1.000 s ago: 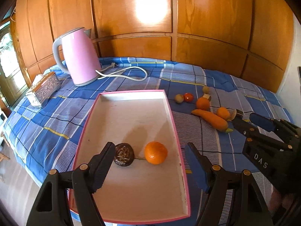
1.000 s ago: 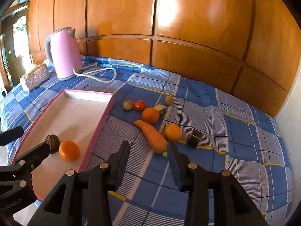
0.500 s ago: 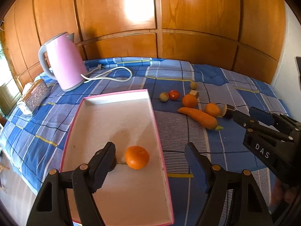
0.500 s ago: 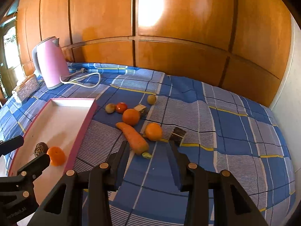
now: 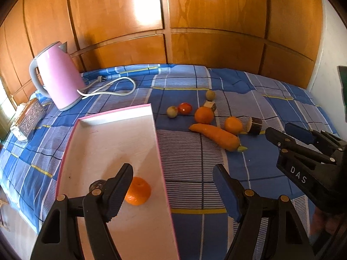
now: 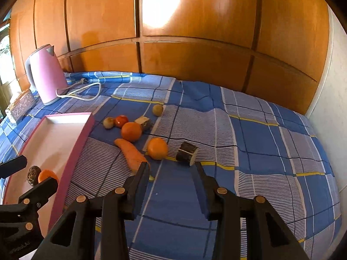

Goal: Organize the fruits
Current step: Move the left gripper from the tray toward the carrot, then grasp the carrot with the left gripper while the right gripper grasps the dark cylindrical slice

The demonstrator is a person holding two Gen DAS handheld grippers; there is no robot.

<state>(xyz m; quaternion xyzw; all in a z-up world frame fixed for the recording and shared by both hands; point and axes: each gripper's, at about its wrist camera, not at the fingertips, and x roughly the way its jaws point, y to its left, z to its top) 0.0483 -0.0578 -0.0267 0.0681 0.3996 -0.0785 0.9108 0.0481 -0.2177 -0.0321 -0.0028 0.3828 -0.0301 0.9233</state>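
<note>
A pink-rimmed white tray (image 5: 117, 112) lies on the blue checked cloth, holding an orange (image 5: 138, 191) and a dark round piece (image 5: 96, 185) half hidden by my left finger. My left gripper (image 5: 171, 173) hangs open and empty over the tray's right rim. To the right of the tray lie a carrot (image 6: 130, 153), two oranges (image 6: 131, 131) (image 6: 157, 148), a tomato (image 6: 121, 120), two small greenish fruits (image 6: 108, 122) (image 6: 157, 109) and two dark chunks (image 6: 187, 153) (image 6: 144, 122). My right gripper (image 6: 171, 168) is open and empty just short of the carrot's tip and the nearer chunk.
A pink kettle (image 5: 58, 78) with a white cord (image 5: 112, 86) stands at the back left, with an ornate box (image 5: 28, 117) beside it. Wood panelling runs along the back and a white wall (image 6: 331, 108) stands on the right. The cloth drops off at the left edge.
Both grippers have moved to the right, so the tray and fruit have slid left in both views. The jaws keep the same gap, and nothing was picked up.
</note>
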